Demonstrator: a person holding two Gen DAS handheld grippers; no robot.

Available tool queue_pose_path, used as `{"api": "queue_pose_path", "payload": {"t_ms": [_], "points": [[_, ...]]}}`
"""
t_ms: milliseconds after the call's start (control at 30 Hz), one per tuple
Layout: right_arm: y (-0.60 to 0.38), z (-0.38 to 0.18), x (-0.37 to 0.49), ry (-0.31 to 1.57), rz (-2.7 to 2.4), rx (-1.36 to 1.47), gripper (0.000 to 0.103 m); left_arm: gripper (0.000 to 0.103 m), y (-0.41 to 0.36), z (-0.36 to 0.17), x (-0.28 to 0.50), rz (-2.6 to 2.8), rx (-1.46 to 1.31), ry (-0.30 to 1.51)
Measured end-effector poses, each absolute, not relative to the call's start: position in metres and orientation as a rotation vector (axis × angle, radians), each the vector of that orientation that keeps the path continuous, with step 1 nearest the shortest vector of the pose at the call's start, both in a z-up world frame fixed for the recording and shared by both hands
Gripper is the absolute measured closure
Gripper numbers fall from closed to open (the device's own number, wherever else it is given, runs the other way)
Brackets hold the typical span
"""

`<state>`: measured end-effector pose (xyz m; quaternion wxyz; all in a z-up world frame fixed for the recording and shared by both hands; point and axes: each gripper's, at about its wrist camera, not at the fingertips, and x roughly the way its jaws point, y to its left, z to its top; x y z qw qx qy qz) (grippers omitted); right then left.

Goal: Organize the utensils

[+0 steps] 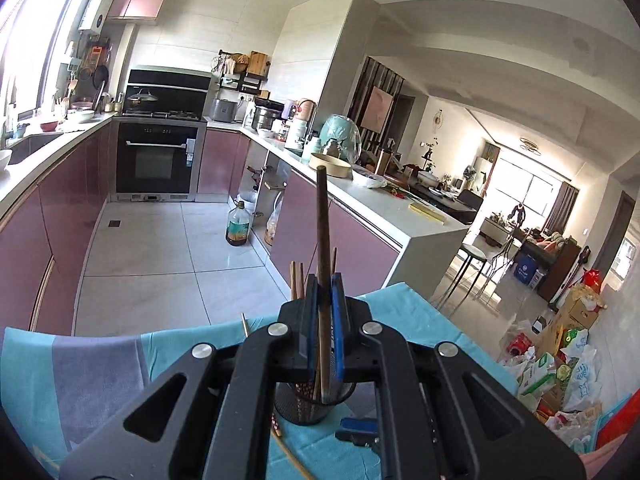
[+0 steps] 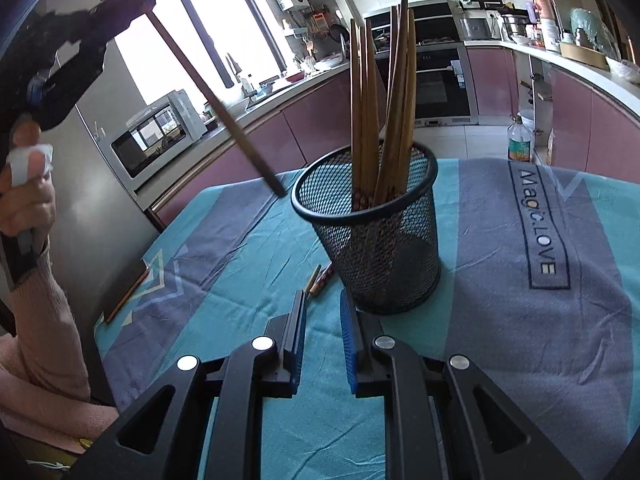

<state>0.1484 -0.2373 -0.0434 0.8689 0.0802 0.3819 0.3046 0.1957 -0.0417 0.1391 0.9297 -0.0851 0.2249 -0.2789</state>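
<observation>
Kitchen behind, teal cloth on the worktop [image 2: 500, 320]. Your left gripper [image 1: 324, 300] pinches one dark chopstick [image 1: 322, 224] raised above the mesh holder [image 2: 384, 240]; its long axis slants, lower tip near the rim. Next, likely: tip it upright and drop it among the standing chopsticks [image 2: 384, 92]. Right gripper [image 2: 322, 344] is slightly spread and empty, beside a loose chopstick [image 2: 314, 282].

We see dark chopstick [image 2: 208, 92] raised, tilted; wooden chopsticks [image 2: 384, 92] upright in black mesh holder [image 2: 384, 248]; two [image 2: 318, 280] lying beside it.
</observation>
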Motion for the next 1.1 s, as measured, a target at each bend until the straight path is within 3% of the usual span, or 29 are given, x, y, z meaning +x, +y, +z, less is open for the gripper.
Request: {"api": "queue_pose_path", "payload": {"t_ms": [167,300,467,600,867,933,1100], "points": [[-0.224,-0.059,0.144,0.852,0.672,0.158,0.087,0.096,-0.074,0.136,0.222,-0.540,-0.091,0.490],[-0.214,-0.067,0.141,0.882,0.695,0.140,0.087,0.096,-0.096,0.108,0.249,-0.560,-0.047,0.620],[-0.207,-0.070,0.142,0.897,0.702,0.135,0.080,0.096,-0.112,0.073,0.276,-0.544,0.000,0.727],[-0.201,-0.073,0.141,0.910,0.711,0.119,0.079,0.073,-0.111,0.056,0.292,-0.539,0.001,0.750],[-0.188,-0.077,0.139,0.929,0.702,0.064,0.079,0.064,-0.081,0.032,0.284,-0.525,-0.059,0.737],[-0.187,-0.077,0.138,0.931,0.695,0.050,0.079,0.055,-0.070,0.024,0.276,-0.509,-0.076,0.735],[-0.181,-0.078,0.135,0.930,0.677,0.012,0.078,0.054,-0.040,-0.004,0.263,-0.458,-0.112,0.767]]}}
